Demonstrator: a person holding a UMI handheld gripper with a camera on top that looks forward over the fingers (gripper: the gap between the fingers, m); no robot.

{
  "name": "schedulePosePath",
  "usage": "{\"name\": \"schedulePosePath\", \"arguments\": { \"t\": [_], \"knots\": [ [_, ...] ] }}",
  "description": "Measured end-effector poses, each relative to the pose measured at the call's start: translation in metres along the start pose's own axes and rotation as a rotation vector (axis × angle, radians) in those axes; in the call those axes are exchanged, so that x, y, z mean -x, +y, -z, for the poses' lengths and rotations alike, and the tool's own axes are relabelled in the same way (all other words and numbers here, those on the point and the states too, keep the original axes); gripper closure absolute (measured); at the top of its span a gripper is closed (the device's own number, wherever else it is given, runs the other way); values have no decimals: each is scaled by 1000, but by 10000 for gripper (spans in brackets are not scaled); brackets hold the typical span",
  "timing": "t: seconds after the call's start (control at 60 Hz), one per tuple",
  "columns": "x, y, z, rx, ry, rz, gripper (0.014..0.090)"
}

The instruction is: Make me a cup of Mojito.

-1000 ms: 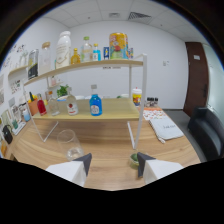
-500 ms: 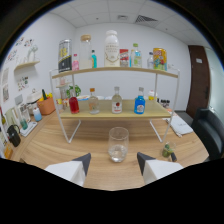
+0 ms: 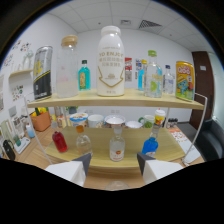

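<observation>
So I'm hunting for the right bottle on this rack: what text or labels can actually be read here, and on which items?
"TO ENJOY": top line on the big white bottle on the upper shelf; the lines under it are too small to read.
Black-and-yellow can: print blurred, unreadable.
Teal bottle, yellow can: labels unreadable.
Lower-shelf bottles, such as the clear one just beyond the open fingers: labels too small.

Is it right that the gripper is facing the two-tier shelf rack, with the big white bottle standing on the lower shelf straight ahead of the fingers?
Not quite. The gripper view shows the big white bottle on the upper shelf, not the lower one. The rest holds: the gripper, fingers open and empty, faces the two-tier rack, with the bottle straight ahead.
</observation>
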Motion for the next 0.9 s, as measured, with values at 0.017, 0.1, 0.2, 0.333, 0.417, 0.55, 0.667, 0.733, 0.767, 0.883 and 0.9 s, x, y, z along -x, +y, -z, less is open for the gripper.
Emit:
{"name": "schedulePosePath", "arguments": {
  "t": [0.017, 0.1, 0.2, 0.333, 0.417, 0.55, 0.667, 0.733, 0.767, 0.883, 0.9],
  "knots": [
    [-1, -1, -5, 2, 1, -1, 192],
    [-4, -3, -30, 26, 3, -8, 210],
    [-8, 1, -53, 58, 3, -22, 318],
    [-7, 7, -71, 80, -1, -23, 493],
    [-9, 7, -77, 75, 15, -17, 633],
    [-10, 7, -78, 77, 25, -32, 686],
    [-11, 8, -76, 90, 24, -34, 696],
    [-10, 6, -71, 85, 17, -35, 699],
    [-11, 5, -68, 84, 18, -39, 701],
    [-15, -2, -46, 62, 22, -59, 703],
    [-16, -3, -42, 59, 23, -60, 702]
  ]
}}
